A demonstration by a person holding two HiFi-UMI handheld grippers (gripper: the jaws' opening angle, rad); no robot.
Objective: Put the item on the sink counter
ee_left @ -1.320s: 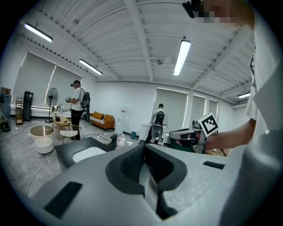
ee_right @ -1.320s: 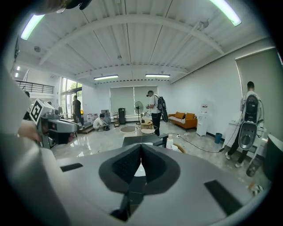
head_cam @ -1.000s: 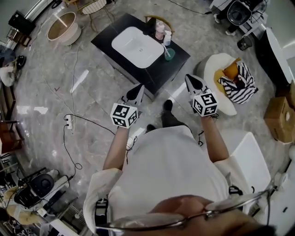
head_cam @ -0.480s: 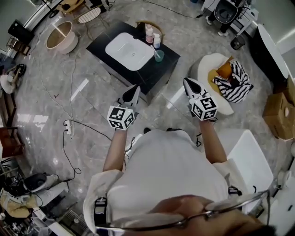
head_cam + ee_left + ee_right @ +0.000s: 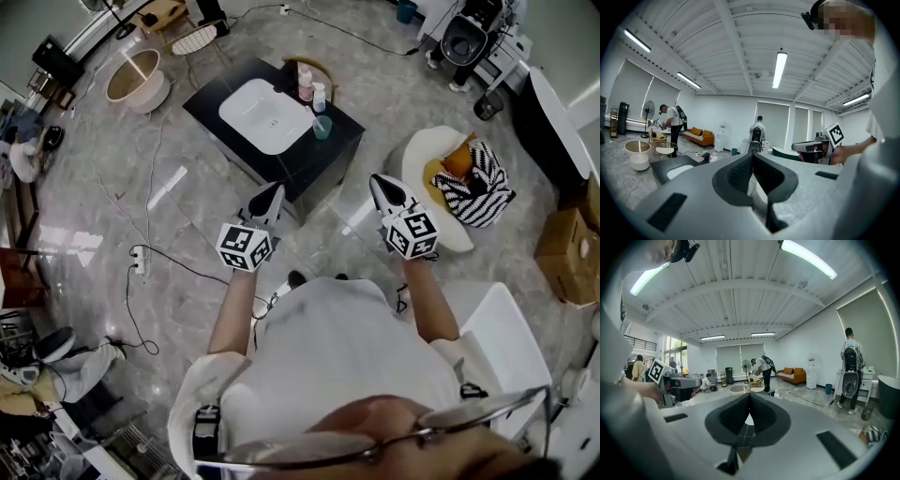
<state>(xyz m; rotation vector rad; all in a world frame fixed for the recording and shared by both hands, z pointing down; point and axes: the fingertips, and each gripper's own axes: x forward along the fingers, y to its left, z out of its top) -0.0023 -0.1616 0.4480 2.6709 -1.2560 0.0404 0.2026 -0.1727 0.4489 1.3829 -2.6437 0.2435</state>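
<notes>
Far ahead, slightly left, stands the sink worktop [image 5: 326, 156], nearer the left tongs [image 5: 274, 191]. Left and right tongs [image 5: 379, 181] are both closed, empty. The item is probably the striped bag [image 5: 483, 187], right, nearest the right tongs.

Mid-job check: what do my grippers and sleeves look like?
The left gripper and right gripper match: light grey bodies, black jaw pads tapering to a point, each carrying a white cube with black square markers. The person wears short white sleeves.
</notes>
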